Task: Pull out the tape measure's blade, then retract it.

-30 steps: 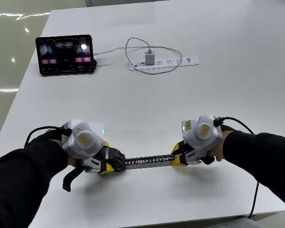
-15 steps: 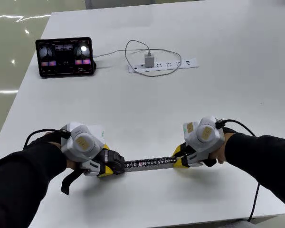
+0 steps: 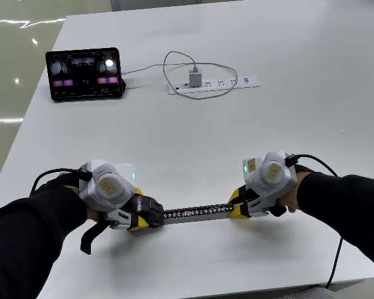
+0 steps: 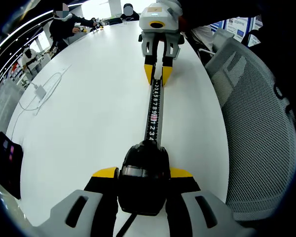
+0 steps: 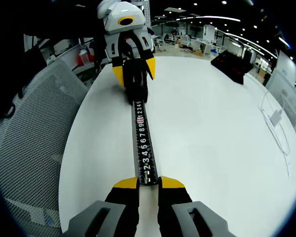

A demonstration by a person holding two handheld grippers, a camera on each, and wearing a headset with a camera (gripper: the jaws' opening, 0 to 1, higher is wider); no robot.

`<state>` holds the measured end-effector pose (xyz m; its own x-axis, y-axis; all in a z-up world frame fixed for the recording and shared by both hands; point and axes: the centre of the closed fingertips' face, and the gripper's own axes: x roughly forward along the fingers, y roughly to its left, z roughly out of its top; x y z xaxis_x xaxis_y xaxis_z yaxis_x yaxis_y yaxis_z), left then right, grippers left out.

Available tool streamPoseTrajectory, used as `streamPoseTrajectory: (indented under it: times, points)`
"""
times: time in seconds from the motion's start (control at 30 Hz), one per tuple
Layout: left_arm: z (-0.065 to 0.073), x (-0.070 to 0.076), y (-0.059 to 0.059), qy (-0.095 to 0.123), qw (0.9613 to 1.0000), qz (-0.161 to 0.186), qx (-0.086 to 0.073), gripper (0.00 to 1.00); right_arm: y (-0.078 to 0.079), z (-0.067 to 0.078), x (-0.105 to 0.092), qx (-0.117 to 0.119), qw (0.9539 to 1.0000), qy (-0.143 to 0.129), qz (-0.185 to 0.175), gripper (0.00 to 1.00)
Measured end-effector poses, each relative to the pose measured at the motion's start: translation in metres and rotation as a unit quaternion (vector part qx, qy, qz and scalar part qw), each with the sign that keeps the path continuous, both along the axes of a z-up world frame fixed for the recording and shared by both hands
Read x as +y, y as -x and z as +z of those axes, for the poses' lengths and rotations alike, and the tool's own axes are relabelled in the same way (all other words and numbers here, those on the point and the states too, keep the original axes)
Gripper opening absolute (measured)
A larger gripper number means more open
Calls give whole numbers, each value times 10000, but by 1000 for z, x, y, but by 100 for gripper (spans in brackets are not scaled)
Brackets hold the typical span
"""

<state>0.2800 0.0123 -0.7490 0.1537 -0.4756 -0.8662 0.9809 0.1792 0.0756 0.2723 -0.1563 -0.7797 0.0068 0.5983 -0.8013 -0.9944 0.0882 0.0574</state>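
Observation:
A black tape measure case (image 3: 148, 210) sits between the jaws of my left gripper (image 3: 139, 218), which is shut on it low over the white table (image 3: 193, 143). The numbered blade (image 3: 198, 212) runs out to the right, level above the table. My right gripper (image 3: 237, 210) is shut on the blade's end. In the left gripper view the case (image 4: 143, 170) is held by my left gripper (image 4: 143, 174), and the blade (image 4: 154, 111) reaches to the right gripper (image 4: 158, 74). In the right gripper view my right gripper (image 5: 148, 183) pinches the blade (image 5: 140, 140), which leads to the case (image 5: 135, 79).
A tablet (image 3: 84, 73) with a lit screen stands at the back left. A white power strip (image 3: 215, 84) with a charger and looped cable lies at the back centre. The table's front edge is close below the grippers. A mesh chair (image 4: 256, 123) stands beside the table.
The two grippers have drawn slightly further apart, the right one edging right. A little more blade shows between them.

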Motion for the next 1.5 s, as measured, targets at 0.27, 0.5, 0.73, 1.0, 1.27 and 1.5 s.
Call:
streamPoseTrajectory:
  times: [0.27, 0.5, 0.73, 1.0, 1.27, 1.5]
  points:
    - [0, 0, 0, 0, 10000, 4, -3, 31, 0, 0, -3, -6, 10000, 11, -9, 10]
    - [1, 0, 0, 3, 10000, 17, -8, 31, 0, 0, -6, -6, 10000, 16, -25, 10]
    - [1, 0, 0, -3, 10000, 30, -19, 31, 0, 0, -10, 0, 10000, 19, -42, 10]
    - [1, -1, 0, 0, 10000, 33, -20, 31, 1, 0, -14, 2, 10000, 37, -62, 10]
    - [1, 0, 0, 10, 10000, 35, -18, 31, 1, 0, -20, -5, 10000, 57, -73, 10]
    - [0, 0, 0, 14, 10000, 31, -17, 31, 1, 0, -23, -7, 9999, 68, -82, 10]
